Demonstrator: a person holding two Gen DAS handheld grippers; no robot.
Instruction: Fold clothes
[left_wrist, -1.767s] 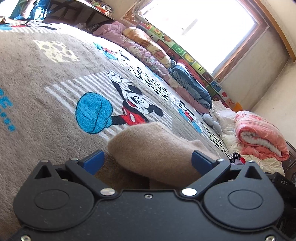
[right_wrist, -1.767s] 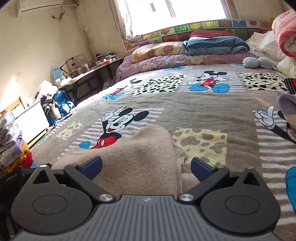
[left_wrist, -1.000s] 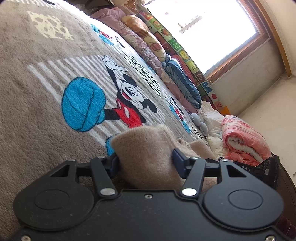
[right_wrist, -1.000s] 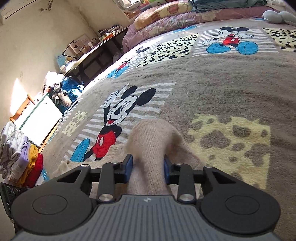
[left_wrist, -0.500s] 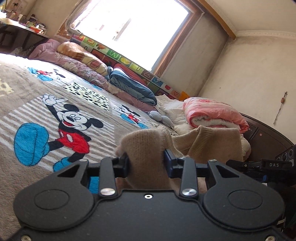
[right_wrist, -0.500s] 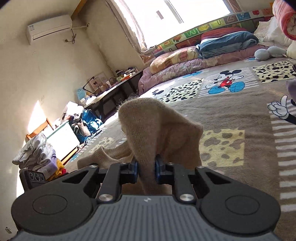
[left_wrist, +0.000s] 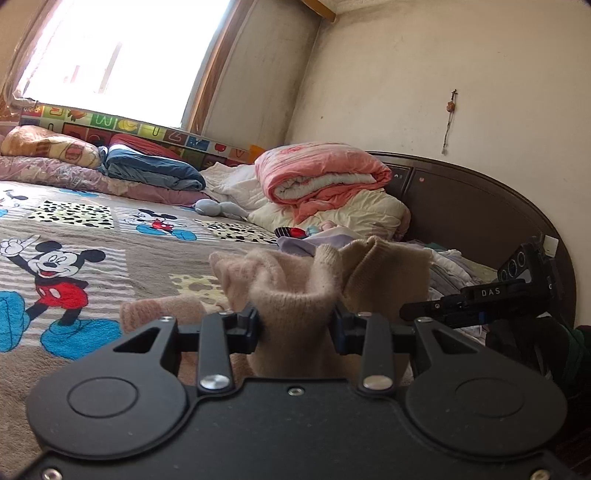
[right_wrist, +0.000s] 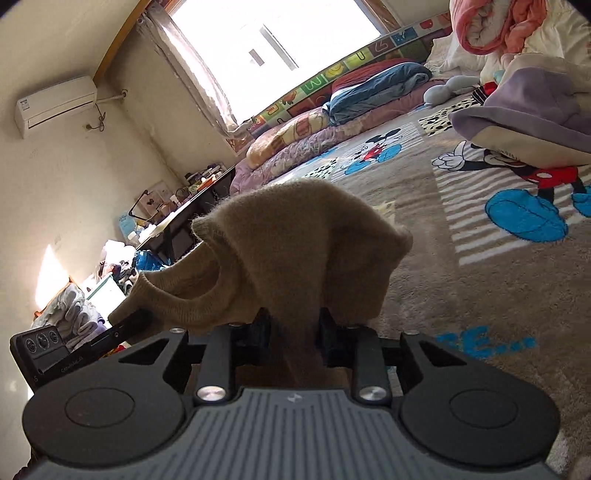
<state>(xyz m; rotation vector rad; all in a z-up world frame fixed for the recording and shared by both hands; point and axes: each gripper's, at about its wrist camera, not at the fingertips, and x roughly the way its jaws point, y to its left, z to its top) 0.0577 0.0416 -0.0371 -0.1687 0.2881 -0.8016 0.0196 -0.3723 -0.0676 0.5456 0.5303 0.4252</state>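
Lower centre of each wrist view: the left gripper (left_wrist: 295, 328) and the right gripper (right_wrist: 293, 334) are each clamped on a bunched edge of the tan sweater (right_wrist: 295, 243), which is raised off the blanket (right_wrist: 480, 280) with one end trailing at centre left of the left view. To do the lift well, keep both grips firm, draw the two held points apart and level so the knit hangs flat, then lay it down smooth. Farther off, upper right: a purple garment (right_wrist: 524, 110) and a pink quilt (left_wrist: 321, 173).
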